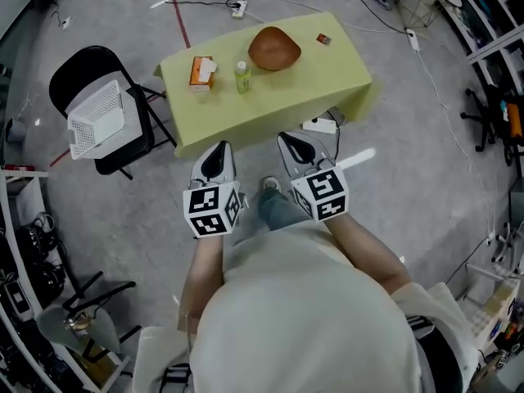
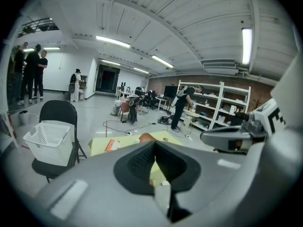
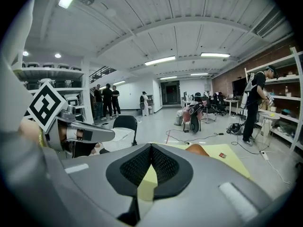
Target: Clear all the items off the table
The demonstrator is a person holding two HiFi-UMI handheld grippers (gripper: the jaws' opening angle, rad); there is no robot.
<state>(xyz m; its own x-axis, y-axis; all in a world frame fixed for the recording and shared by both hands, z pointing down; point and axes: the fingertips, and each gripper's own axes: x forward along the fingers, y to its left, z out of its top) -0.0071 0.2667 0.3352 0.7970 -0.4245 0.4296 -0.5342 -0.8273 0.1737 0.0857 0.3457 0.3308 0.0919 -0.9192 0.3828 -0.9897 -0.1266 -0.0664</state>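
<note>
Both claws are closed tip to tip with nothing in them. The left gripper (image 1: 218, 152) and right gripper (image 1: 293, 146) sit side by side over the floor, just short of the near edge of the table (image 1: 336, 80), pointing at it.

All the stuff to clear is on the table:
- an orange-and-white box (image 1: 201, 73) on the left
- a small green bottle (image 1: 242, 77) upright just right of the box
- a wooden bowl (image 1: 274, 47) a bit farther back, near the middle
- a little red thing (image 1: 324, 38) off by itself toward the far right corner (too small to tell what it is)

Around it, a white power strip (image 1: 320, 125) lies on the floor right by the table's near right side, just ahead of the right gripper. Left of the table there's a black folding chair (image 1: 82, 68) with a white plastic basket (image 1: 97, 117) on the seat. The person's shoe (image 1: 270, 185) shows between the two grippers.

The table is covered in a yellow-green cloth that hangs over the edges. The floor is plain grey concrete, with a red tape line (image 1: 180, 19) and loose black cables beyond the far side. The room is a big workshop with metal shelving (image 2: 213, 105) along the right wall, a person in black (image 2: 182, 105) standing at it, a few more people (image 2: 31, 72) far off on the left, and strip lights (image 2: 112, 41) on a white ceiling.
</note>
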